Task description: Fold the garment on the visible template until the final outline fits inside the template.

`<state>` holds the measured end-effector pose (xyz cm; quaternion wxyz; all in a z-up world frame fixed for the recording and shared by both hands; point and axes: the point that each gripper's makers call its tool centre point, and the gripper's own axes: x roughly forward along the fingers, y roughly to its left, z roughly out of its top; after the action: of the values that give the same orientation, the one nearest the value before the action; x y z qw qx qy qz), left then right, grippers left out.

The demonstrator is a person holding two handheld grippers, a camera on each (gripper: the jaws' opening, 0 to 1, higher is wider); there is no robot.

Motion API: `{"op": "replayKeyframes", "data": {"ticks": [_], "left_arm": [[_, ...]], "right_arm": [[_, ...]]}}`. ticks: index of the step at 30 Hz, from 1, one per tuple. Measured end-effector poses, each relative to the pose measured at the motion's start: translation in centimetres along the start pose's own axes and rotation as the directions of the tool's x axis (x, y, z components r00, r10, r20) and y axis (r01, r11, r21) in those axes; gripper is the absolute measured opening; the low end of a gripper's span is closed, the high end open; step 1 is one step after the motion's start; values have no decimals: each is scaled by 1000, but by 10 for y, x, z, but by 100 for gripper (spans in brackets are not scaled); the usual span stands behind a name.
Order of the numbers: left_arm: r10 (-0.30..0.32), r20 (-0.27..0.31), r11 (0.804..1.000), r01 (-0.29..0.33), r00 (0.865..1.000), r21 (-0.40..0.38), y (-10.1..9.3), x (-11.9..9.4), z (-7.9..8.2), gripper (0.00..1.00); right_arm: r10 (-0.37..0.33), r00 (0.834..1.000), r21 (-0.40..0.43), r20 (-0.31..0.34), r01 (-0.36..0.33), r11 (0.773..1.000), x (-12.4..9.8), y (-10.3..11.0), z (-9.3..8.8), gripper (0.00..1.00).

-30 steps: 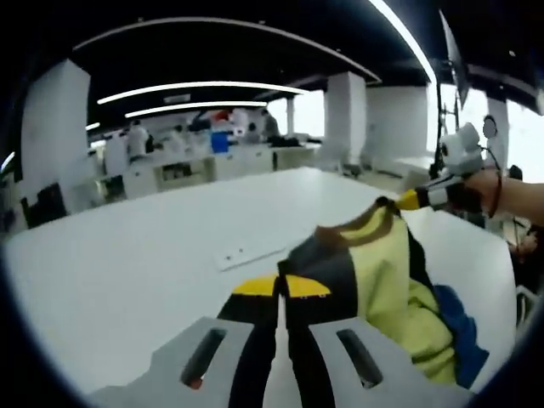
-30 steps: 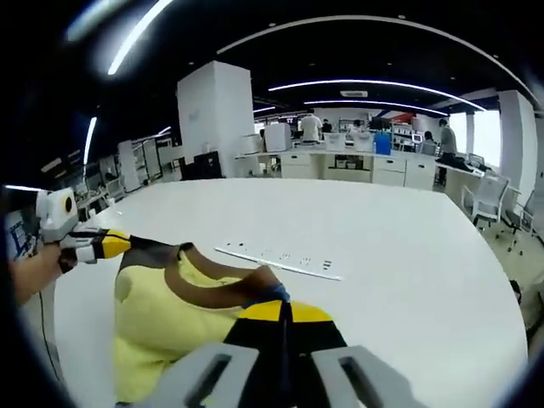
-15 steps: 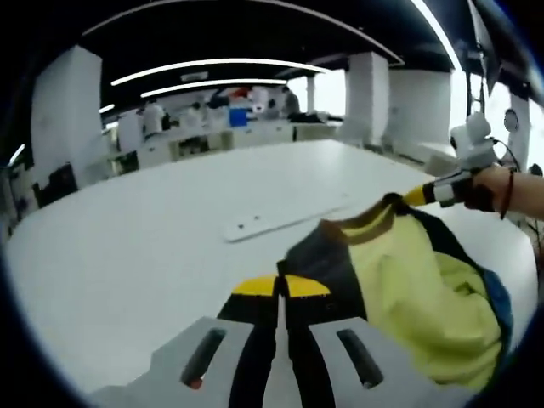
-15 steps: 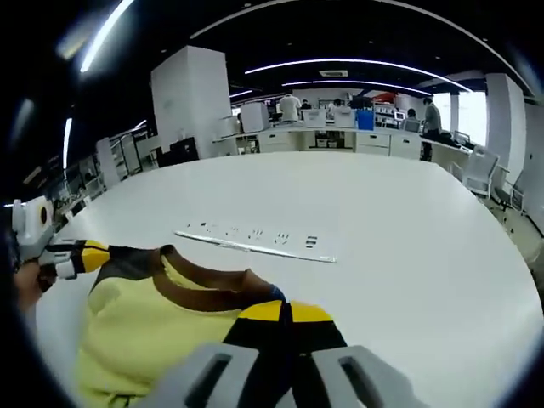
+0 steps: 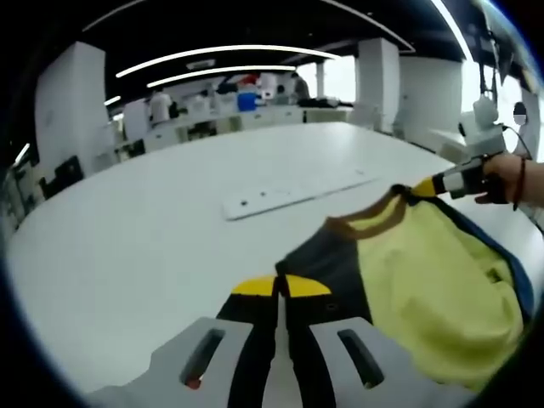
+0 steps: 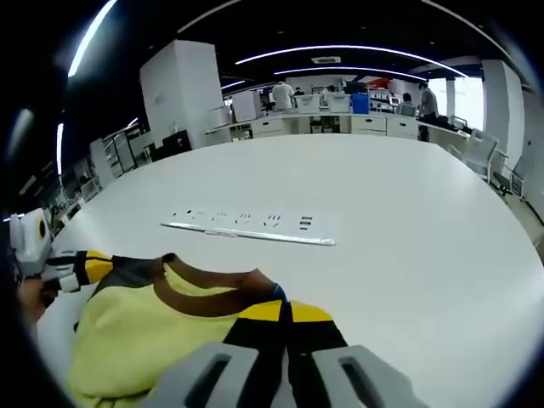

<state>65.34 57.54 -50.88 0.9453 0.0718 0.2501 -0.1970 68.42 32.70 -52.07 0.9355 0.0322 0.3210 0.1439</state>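
Observation:
The garment point(image 5: 425, 280) is a yellow shirt with a brown collar, dark shoulders and a blue edge, held stretched above the white table point(image 5: 127, 246). My left gripper point(image 5: 280, 287) is shut on one dark shoulder. My right gripper point(image 6: 285, 313) is shut on the other shoulder beside the collar. In the left gripper view the right gripper point(image 5: 444, 182) comes in from the right with a hand point(image 5: 503, 176) behind it. In the right gripper view the left gripper point(image 6: 81, 266) pinches the far shoulder of the shirt point(image 6: 144, 340) at the left edge.
A long white strip point(image 5: 293, 193) with small marks lies flat across the table beyond the shirt, seen again as the strip point(image 6: 248, 231). Behind the table stand white pillars point(image 6: 183, 93), desks and people. An office chair point(image 6: 480, 170) stands at the table's far right.
The two grippers have drawn apart, and the shirt now hangs wider and flatter between them. Both views have dipped, so the strip and table show larger.

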Motion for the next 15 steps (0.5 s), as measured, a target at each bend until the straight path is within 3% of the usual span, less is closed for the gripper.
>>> {"op": "replayKeyframes", "data": {"ticks": [4, 9, 13, 15], "left_arm": [[8, 14, 1000, -8, 1000, -11, 3, -8, 7, 3], [-7, 51, 1000, 8, 999, -14, 2, -21, 21, 15], [-29, 63, 1000, 30, 998, -9, -3, -35, 25, 30], [-42, 68, 999, 41, 997, 2, -5, -41, 25, 35]], "right_arm": [[1, 1000, 29, 7, -1, 1000, -5, 1, 5, 0], [14, 1000, 43, 10, -14, 999, -19, 7, 14, 20], [56, 998, 60, -23, -54, 997, -35, 20, 10, 40], [70, 997, 42, -33, -69, 997, -44, 27, 8, 44]]}}
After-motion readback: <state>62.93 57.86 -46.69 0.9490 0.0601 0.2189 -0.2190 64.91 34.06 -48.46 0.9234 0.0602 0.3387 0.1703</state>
